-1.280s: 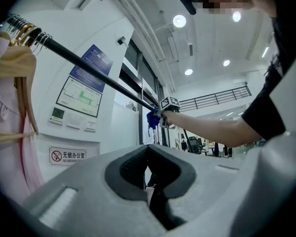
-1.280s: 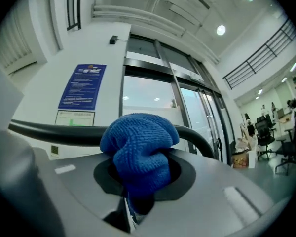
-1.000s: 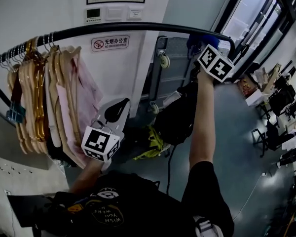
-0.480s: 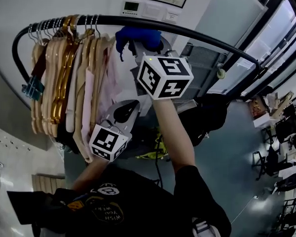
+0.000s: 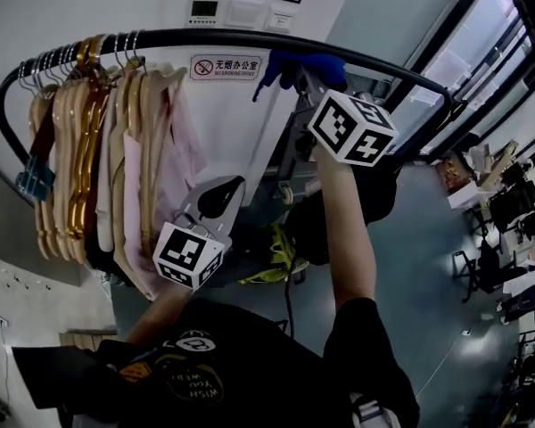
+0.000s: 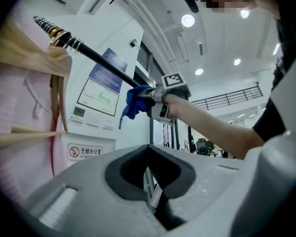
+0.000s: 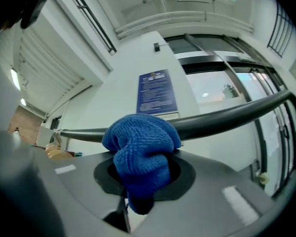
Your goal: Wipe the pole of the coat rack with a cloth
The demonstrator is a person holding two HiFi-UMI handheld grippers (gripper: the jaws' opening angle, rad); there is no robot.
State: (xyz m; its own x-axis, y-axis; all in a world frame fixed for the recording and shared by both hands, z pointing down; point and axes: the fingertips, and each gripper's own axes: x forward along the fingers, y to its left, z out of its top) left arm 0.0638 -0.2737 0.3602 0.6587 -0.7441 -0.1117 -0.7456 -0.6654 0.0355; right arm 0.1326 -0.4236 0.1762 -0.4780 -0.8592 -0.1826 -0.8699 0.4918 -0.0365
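pole [image 5: 196, 39]: we see it black and curved, running across the top of the coat rack [image 5: 0, 123].
cloth [image 7: 140, 157]: blue, bunched, pressed against the pole, to the right of the hangers [image 5: 80, 141].
right claw [image 5: 301, 72]: we find it clenched on the cloth, raised up at the pole.
left claw [image 6: 153, 197]: jaws together on nothing, held low, well beneath the pole.

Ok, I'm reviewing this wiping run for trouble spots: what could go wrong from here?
1. The blue cloth is only a bunched wad in the jaws of the right gripper. Rubbing along the pole could tug it loose.
2. The hangers crowd the pole's left end. A sweep that way might snag their hooks or knock the clothes off.
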